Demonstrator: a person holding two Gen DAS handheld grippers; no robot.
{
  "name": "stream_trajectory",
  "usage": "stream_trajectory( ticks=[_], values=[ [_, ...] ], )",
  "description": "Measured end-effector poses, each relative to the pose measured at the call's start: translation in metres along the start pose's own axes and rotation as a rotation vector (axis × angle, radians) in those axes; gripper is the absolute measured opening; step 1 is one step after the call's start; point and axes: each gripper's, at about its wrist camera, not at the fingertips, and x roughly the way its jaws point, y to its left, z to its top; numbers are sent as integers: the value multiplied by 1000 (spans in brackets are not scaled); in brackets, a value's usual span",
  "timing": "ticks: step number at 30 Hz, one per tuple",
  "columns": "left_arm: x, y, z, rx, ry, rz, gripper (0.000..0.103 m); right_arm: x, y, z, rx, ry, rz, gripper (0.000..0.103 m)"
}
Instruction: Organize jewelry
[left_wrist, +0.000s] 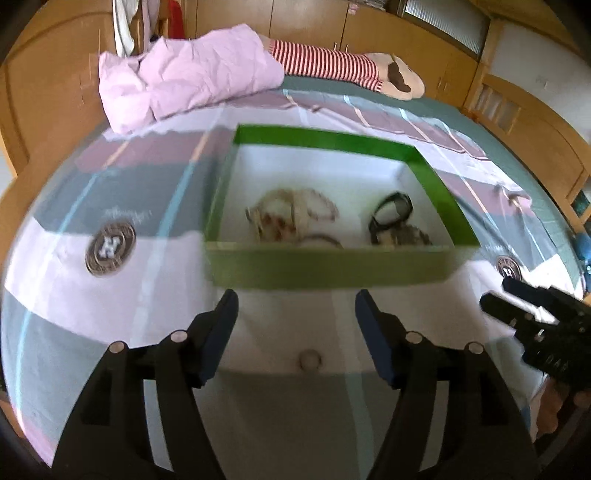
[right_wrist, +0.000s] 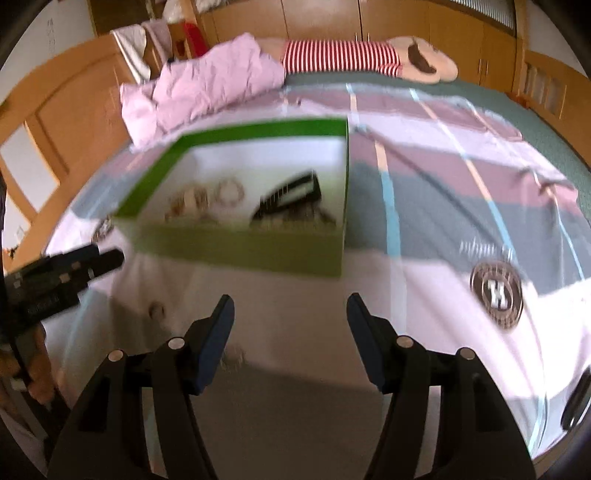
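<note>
A striped bedsheet (left_wrist: 74, 280) carries a green box (left_wrist: 325, 269) with beaded bracelets (left_wrist: 291, 218) and a black bangle (left_wrist: 391, 214) inside. The left gripper (left_wrist: 295, 306), jaws spread and empty, hovers just before the box; a small ring (left_wrist: 310, 359) lies on the sheet between its jaws. The right gripper (right_wrist: 290, 310) is likewise spread, the ring (right_wrist: 157, 309) left of it.

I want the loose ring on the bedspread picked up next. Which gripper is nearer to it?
Left. The ring lies between the open fingers of the left gripper. The right gripper is off to the ring's right, also open.
</note>
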Motion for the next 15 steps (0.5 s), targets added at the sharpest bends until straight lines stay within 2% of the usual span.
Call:
stream_trajectory(
  ticks=[8, 15],
  values=[
    [-7, 5, -10, -22, 10, -27, 69, 6, 9, -21, -5, 43, 26, 62],
    [21, -9, -33, 6, 95, -9, 65, 24, 24, -35, -68, 87, 22, 62]
  ],
)
